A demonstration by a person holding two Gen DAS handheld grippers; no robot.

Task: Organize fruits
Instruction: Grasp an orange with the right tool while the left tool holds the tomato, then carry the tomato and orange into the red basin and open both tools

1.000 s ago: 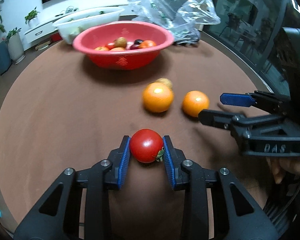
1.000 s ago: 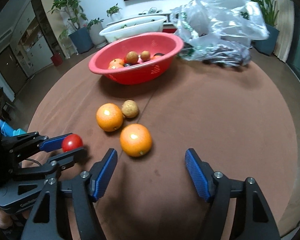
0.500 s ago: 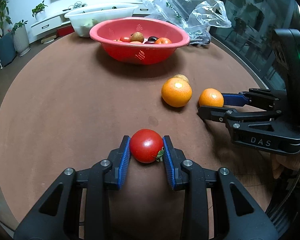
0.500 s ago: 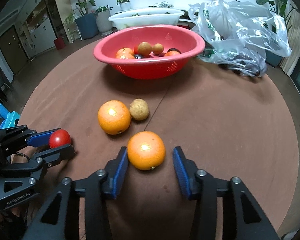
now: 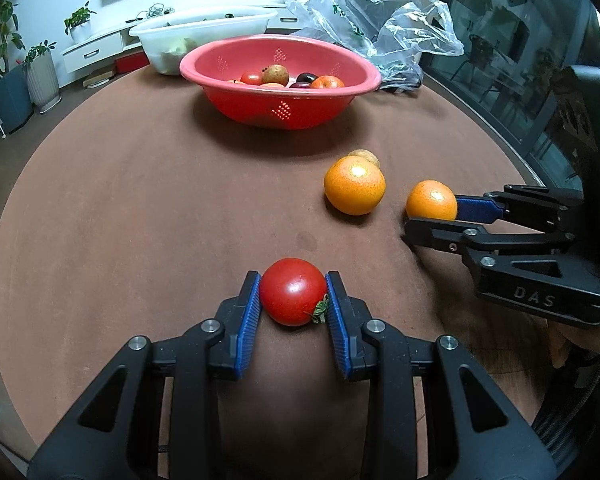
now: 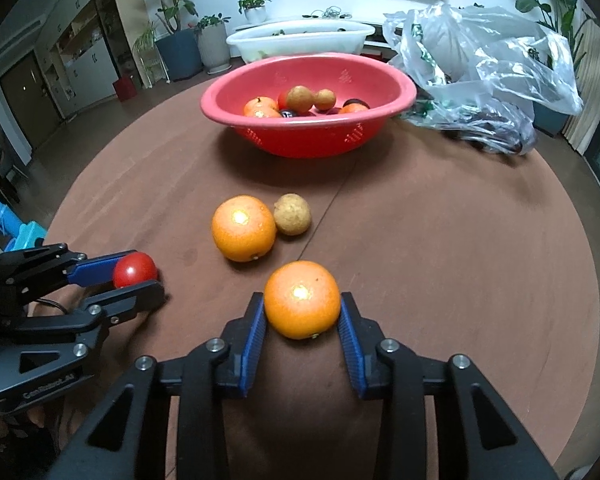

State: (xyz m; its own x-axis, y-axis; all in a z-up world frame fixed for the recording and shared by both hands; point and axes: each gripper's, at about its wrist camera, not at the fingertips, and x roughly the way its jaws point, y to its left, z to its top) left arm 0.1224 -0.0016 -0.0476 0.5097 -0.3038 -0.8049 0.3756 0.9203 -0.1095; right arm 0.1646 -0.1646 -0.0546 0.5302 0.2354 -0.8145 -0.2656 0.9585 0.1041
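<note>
The left tool (image 5: 293,294) was clamped on a small, glossy red tomato (image 5: 293,291) with a green calyx, its blue ribbed pads pressed against the fruit's two sides, low over the round brown cloth-covered worktop (image 5: 140,220). The right tool (image 6: 302,314) was closing its jaws around a smooth round orange (image 6: 302,299), and the pads looked to be touching its flanks already, with the fruit at or just above the cloth. A second, larger orange (image 6: 244,227) lay on the worktop with a small tan, rough-skinned round fruit (image 6: 292,214) touching it, both between the tools and the red perforated plastic basin (image 6: 404,92), which already held several small fruits. Behind the basin stood a white plastic tub (image 6: 300,38), and a crumpled clear plastic bag (image 6: 480,60) lay beside it. The tomato was probably light, thin-skinned and easily bruised, so a gentle squeeze across its widest part seemed right, and the calyx near the right-hand pad was best kept clear. The orange was likely heavier and firmer, its rind offering decent grip, yet being round it could roll out unless held across the middle.
</note>
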